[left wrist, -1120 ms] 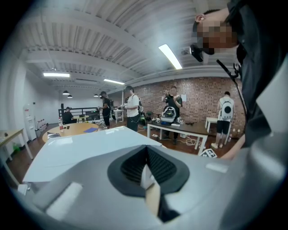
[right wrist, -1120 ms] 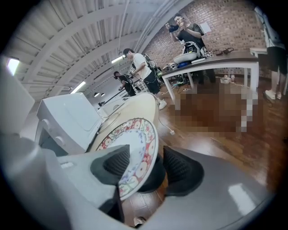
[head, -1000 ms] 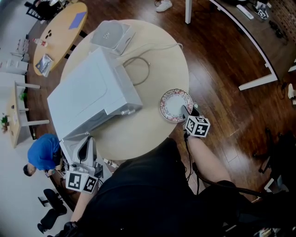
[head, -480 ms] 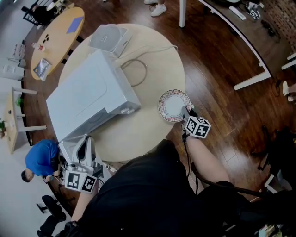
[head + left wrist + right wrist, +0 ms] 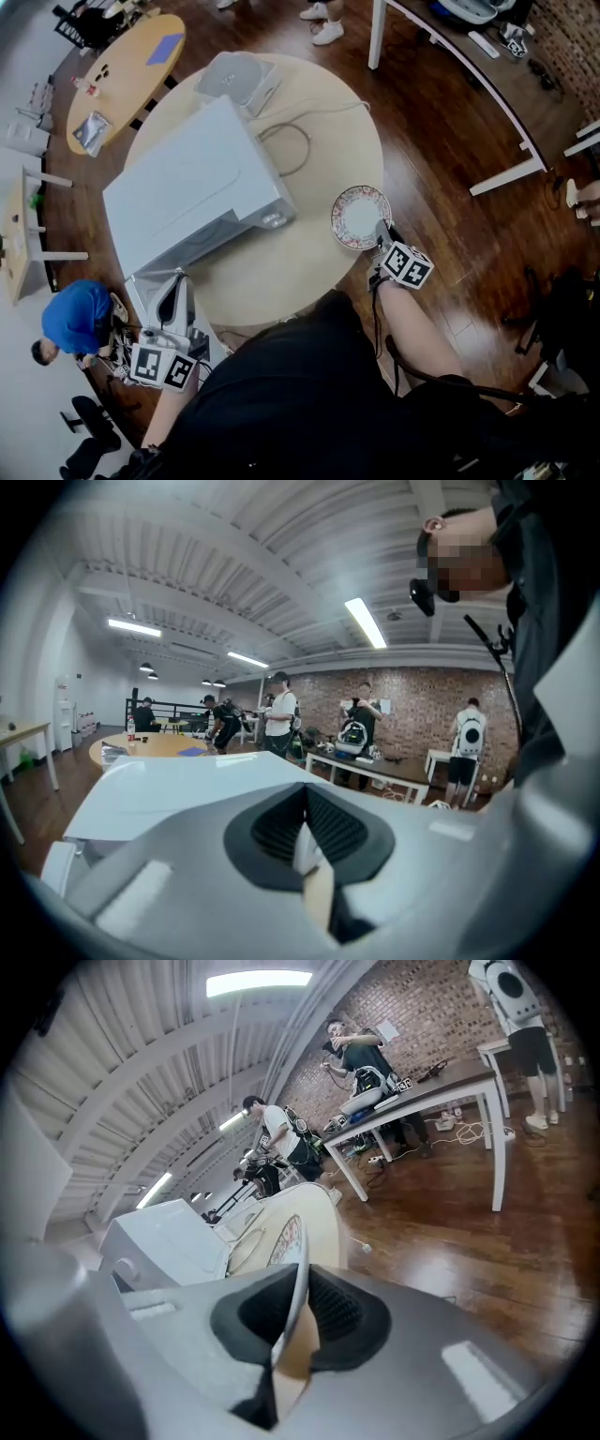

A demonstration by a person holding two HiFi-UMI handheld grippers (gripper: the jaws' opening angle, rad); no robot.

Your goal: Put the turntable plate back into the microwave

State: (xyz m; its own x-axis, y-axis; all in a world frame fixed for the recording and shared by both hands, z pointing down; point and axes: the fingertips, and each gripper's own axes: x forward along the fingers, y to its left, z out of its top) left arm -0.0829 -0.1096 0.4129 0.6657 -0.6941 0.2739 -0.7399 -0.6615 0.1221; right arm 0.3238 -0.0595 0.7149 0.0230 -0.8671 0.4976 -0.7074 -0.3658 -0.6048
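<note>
Even bright light, strong fisheye distortion

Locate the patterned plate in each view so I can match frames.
Head view: plate right of centre, at the round table's right edge.
Right gripper view: plate at centre, edge-on between the closing jaws.
Left gripper view: not in it.
Shared landmark: the white microwave.
</note>
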